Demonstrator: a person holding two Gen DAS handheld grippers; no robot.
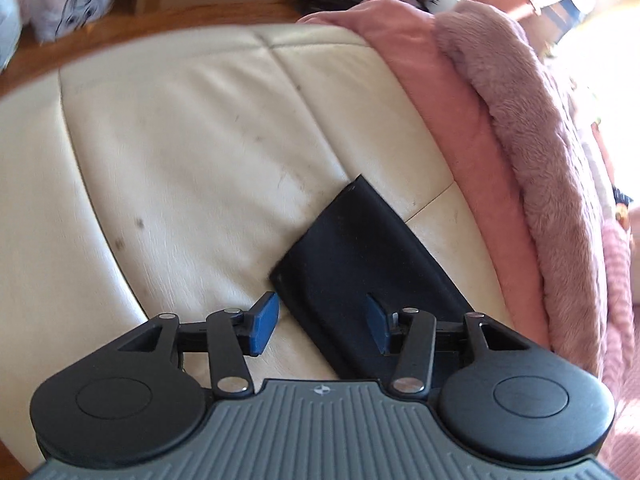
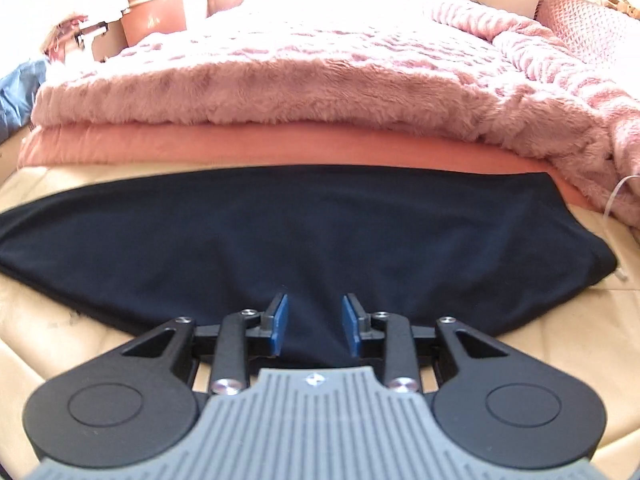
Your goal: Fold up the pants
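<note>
we see the dark navy pants (image 2: 280, 232) lying flat on the cream leather cushion (image 1: 180, 140), just beside the pink fluffy blanket (image 2: 300, 80); our left gripper (image 1: 320, 320) stands wide apart over one corner; our right gripper (image 2: 314, 322) is partly apart above the cloth, gripping nothing.

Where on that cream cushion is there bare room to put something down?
Bare cushion lies left of the dark pants, out to the wooden floor. To the right it is crowded: the pink blankets run close along the pants.
</note>
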